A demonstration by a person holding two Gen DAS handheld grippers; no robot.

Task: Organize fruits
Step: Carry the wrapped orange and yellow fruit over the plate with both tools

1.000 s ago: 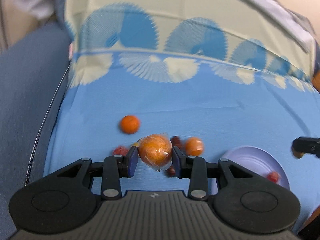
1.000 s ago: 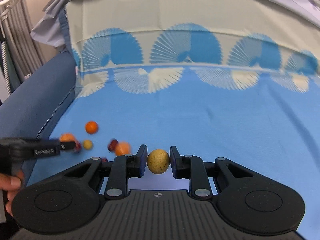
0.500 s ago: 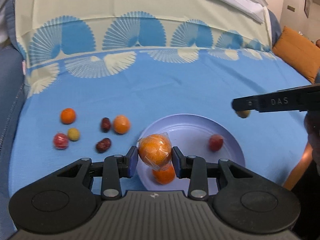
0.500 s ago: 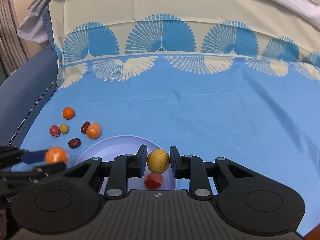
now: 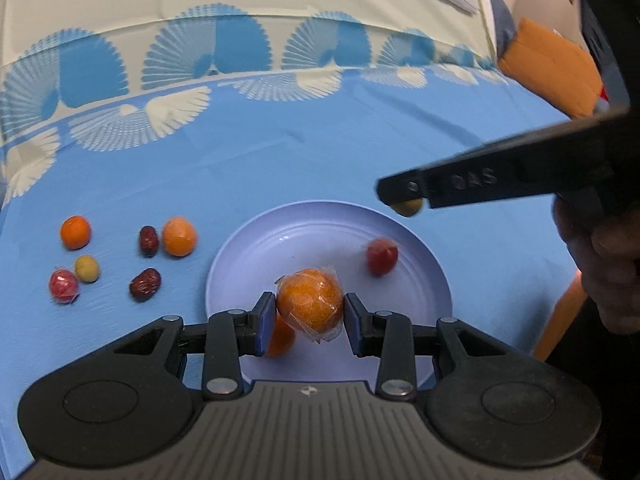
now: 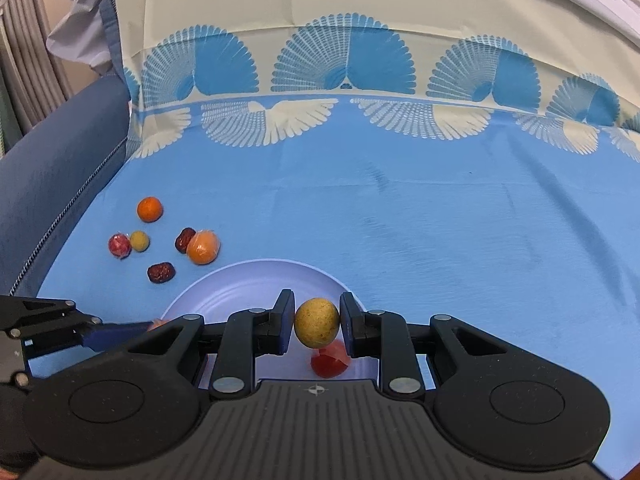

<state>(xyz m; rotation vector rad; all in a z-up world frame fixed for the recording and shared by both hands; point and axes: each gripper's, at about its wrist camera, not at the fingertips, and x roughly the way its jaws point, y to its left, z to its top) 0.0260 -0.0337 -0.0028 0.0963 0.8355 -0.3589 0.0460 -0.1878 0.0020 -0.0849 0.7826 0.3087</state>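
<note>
The left gripper is clamped on a plastic-wrapped orange mandarin, held above the near part of the round pale lilac plate that lies on the blue bedsheet with cream fan pattern. The right gripper, nearly closed, pinches a small round yellow-brown fruit over the same plate's near right side; in the left wrist view that gripper reaches in over the plate's far right rim.

On the plate lie a small red wrapped fruit toward its right side and a second orange fruit at its near edge, partly hidden behind the held mandarin.

Left of the plate, on the sheet, lies a loose cluster: a wrapped orange mandarin nearest the plate, touching a dark red date; another dark red date nearer the camera; then, farther from the plate, a small yellow fruit beside a red wrapped fruit, and a bare orange fruit beyond them.

An orange cushion sits far beyond the plate, to its right.
</note>
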